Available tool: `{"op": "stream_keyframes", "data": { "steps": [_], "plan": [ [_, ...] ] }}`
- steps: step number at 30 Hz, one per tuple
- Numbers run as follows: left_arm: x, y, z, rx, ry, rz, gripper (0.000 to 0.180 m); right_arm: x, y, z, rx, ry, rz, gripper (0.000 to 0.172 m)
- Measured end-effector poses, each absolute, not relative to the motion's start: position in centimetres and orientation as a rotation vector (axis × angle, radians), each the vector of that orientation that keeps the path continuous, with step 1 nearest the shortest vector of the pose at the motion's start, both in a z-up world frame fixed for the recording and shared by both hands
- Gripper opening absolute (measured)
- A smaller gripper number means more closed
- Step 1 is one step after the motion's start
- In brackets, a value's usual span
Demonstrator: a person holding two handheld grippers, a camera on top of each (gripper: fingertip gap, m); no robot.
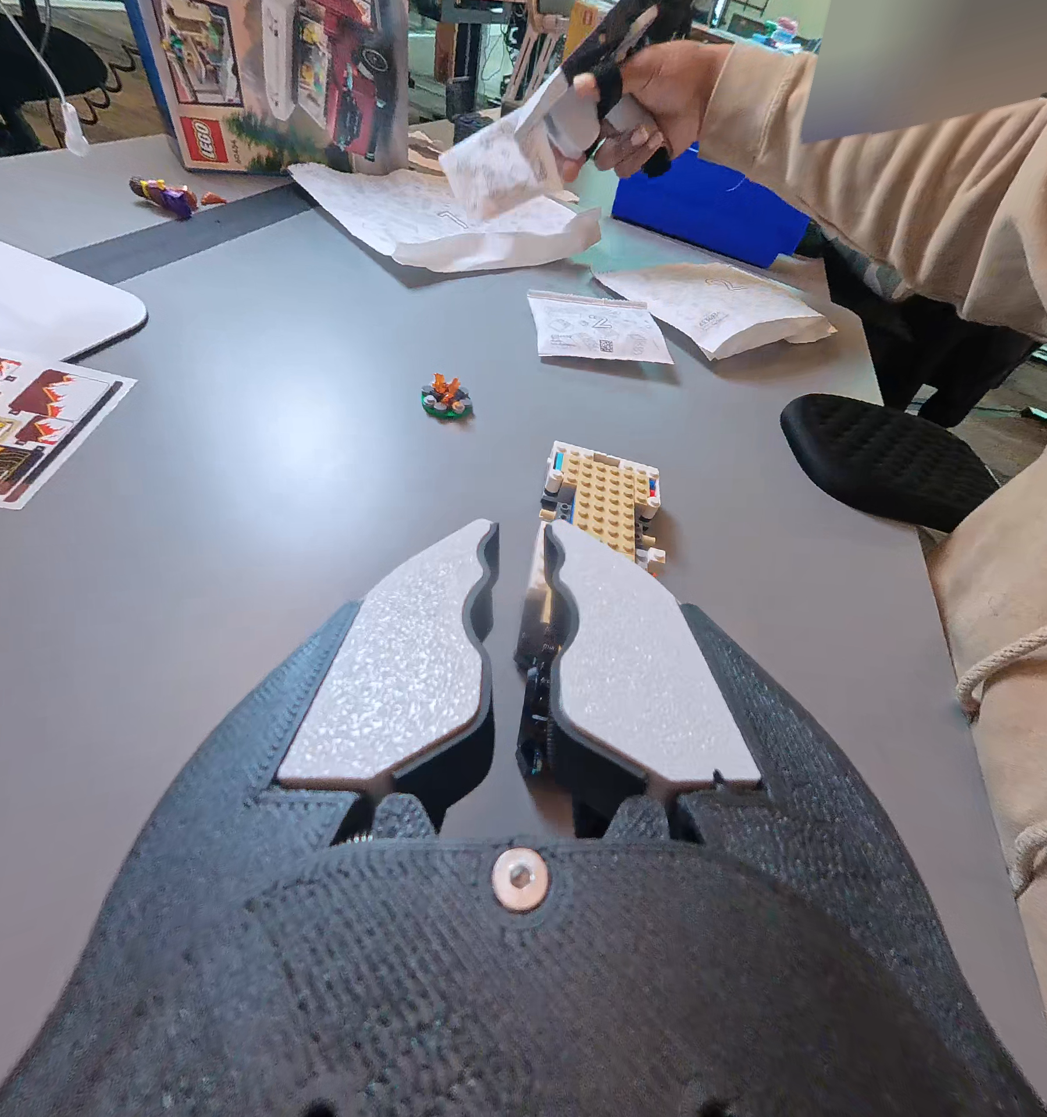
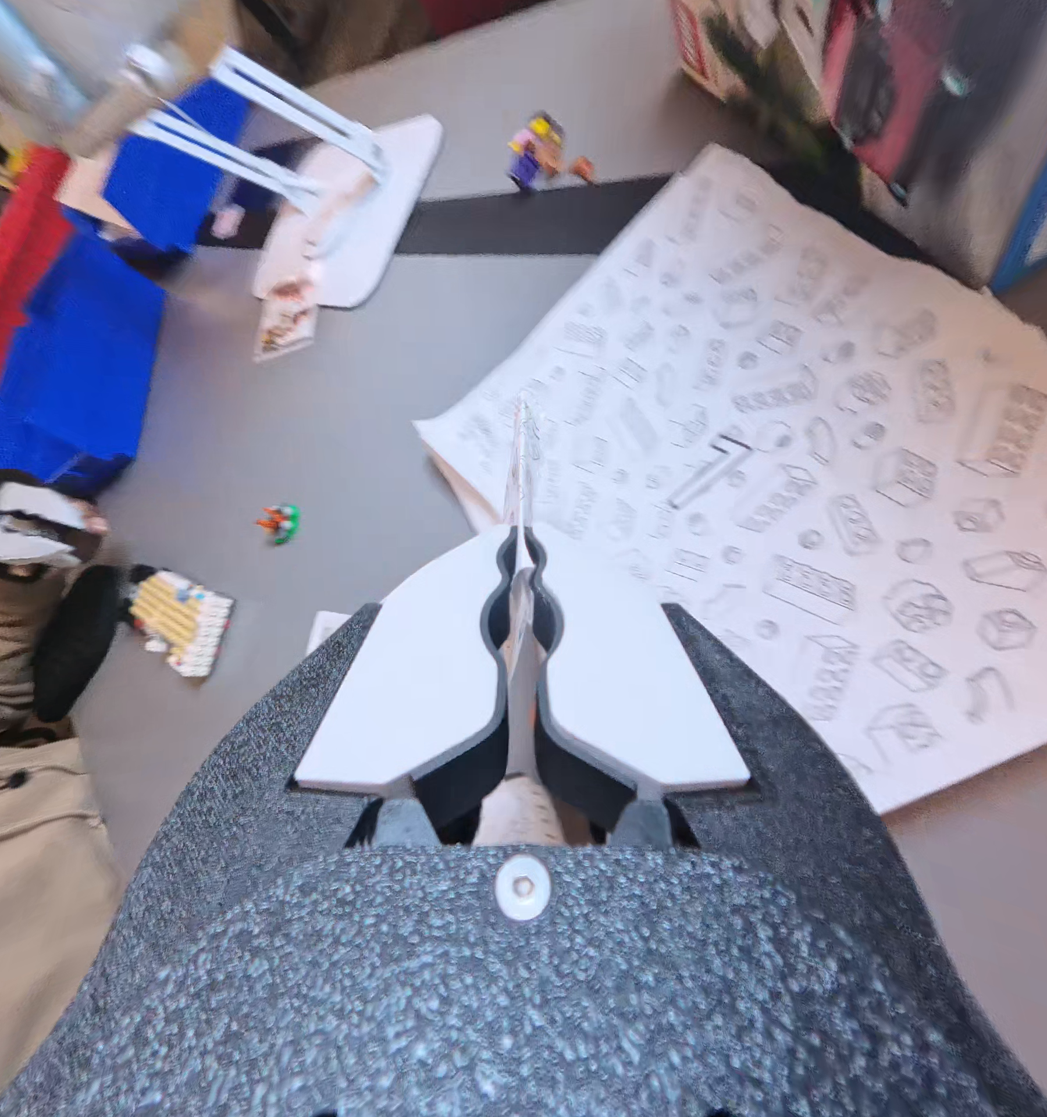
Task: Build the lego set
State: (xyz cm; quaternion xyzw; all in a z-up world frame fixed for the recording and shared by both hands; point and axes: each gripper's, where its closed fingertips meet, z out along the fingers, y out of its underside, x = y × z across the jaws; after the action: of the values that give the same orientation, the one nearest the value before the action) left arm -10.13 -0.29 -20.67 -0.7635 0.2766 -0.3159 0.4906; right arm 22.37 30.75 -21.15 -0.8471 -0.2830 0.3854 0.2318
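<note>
Your left gripper (image 1: 521, 532) hangs low over the grey table (image 1: 267, 544) with its jaws only narrowly apart. The near end of the tan-topped brick build (image 1: 605, 495) runs into the slot along the right finger (image 1: 630, 653); a clear gap shows between it and the left finger (image 1: 400, 653), so nothing is clamped there. The rest of the build stretches ahead and slightly right of the fingertips, flat on the table. Farther ahead and a little left sits a small campfire model (image 1: 445, 396) on a green round base. Well off to the left lies a sticker sheet (image 1: 25, 423), touching the edge of a white stand base (image 1: 43, 290).

Your right gripper (image 2: 522, 532) is raised above the table, pinched tight on a small paper bag (image 2: 524, 459) — both pads press on it, and it sticks out edge-on past the tips. In the left wrist view the bag (image 1: 497, 163) hangs crumpled from those fingers, held up near the colourful toy box (image 1: 279, 78). Below and to the right of that gripper spreads a large white printed bag (image 2: 781, 483). Far to its left you can see the brick build (image 2: 176, 616) and the campfire (image 2: 279, 523); ahead, a purple minifigure (image 2: 536, 151) lies at the dark seam in the table.
</note>
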Motion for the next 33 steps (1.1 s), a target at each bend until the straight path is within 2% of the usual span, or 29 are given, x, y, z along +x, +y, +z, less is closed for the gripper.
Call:
{"op": "stream_keyframes", "data": {
  "steps": [2, 4, 6, 8, 12, 15, 21, 27, 29, 31, 33],
  "plan": [
    [-10.2, -0.2, -20.8, -1.863, 0.671, -0.745, 0.014, 23.1, 32.4, -23.9, -2.414, -0.79, 0.952, 0.004],
    [-10.3, -0.2, -21.2, -1.88, 0.671, -0.728, 0.014, 23.7, 34.1, -25.3, -2.455, -0.795, 0.821, 0.018],
    [-10.3, -0.3, -21.7, -1.895, 0.671, -0.722, 0.015, 24.5, 35.8, -25.0, -2.408, -0.815, 0.624, 0.034],
    [-10.4, -0.3, -22.0, -1.905, 0.672, -0.715, 0.015, 24.0, 36.3, -22.4, -2.263, -0.879, 0.485, 0.036],
    [-10.5, -0.3, -22.3, -1.917, 0.7, -0.706, 0.018, 18.2, 29.8, -16.6, -1.946, -1.109, 0.562, 0.037],
    [-10.6, -0.6, -22.2, -1.911, 0.731, -0.685, 0.023, 13.2, 20.7, -15.5, -1.757, -1.363, 0.683, 0.041],
    [-10.8, -1.5, -22.4, -1.929, 0.796, -0.629, 0.046, 5.8, 4.9, -21.1, -1.494, -1.906, 0.744, 0.044],
    [-9.7, -4.2, -25.0, -2.047, 0.972, -0.574, 0.065, 1.5, 1.8, -25.6, -1.403, -2.144, 0.614, 0.078],
    [-9.6, -5.2, -26.7, -2.118, 1.043, -0.54, 0.07, 0.6, 1.6, -26.3, -1.395, -2.197, 0.59, 0.084],
    [-9.4, -5.7, -28.1, -2.159, 1.11, -0.485, 0.07, 0.2, 1.6, -27.2, -1.395, -2.253, 0.546, 0.083],
    [-9.5, -5.6, -28.6, -2.158, 1.149, -0.414, 0.064, 0.0, 1.6, -28.0, -1.398, -2.289, 0.528, 0.073]
  ]
}}
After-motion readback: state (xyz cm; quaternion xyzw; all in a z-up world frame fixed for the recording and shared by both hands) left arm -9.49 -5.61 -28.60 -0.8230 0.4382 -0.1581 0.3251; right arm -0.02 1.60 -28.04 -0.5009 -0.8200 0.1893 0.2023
